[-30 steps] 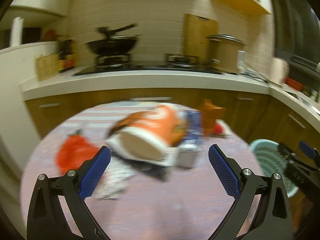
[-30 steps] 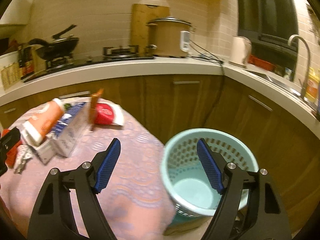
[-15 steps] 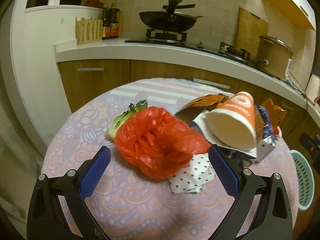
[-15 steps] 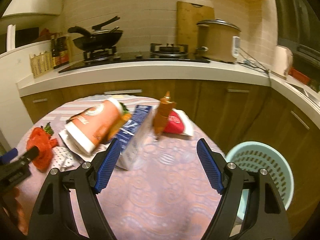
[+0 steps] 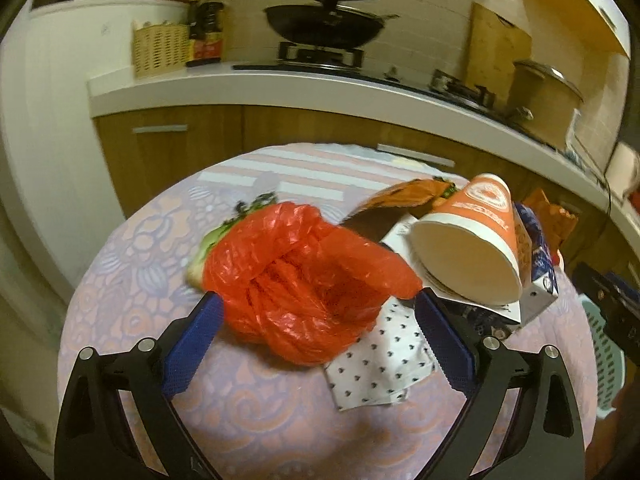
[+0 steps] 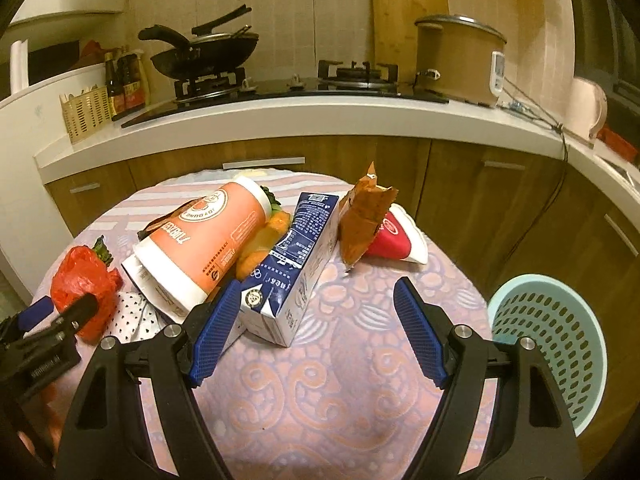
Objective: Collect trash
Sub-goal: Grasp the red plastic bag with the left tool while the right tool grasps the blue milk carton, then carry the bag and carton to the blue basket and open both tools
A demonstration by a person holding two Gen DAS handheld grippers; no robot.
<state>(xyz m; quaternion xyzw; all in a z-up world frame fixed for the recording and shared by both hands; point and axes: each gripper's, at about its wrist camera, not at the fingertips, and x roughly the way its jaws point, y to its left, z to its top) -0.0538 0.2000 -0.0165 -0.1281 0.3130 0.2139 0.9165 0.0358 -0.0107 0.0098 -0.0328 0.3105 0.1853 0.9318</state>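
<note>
A crumpled red plastic bag lies on the round table between the open fingers of my left gripper; it also shows in the right wrist view. Beside it lie a dotted white wrapper, an orange paper cup on its side, a blue milk carton, a torn brown snack bag and a red-and-white packet. My right gripper is open and empty, just in front of the carton. A light-blue perforated bin stands to the right of the table.
The table has a pink patterned cloth. A green vegetable scrap sticks out behind the red bag. A kitchen counter with a wok, stove and rice cooker runs behind the table.
My left gripper has swung left from the cup and closed in on the red bag, which now lies between its fingers. My right gripper has swung left from the bin to the carton.
</note>
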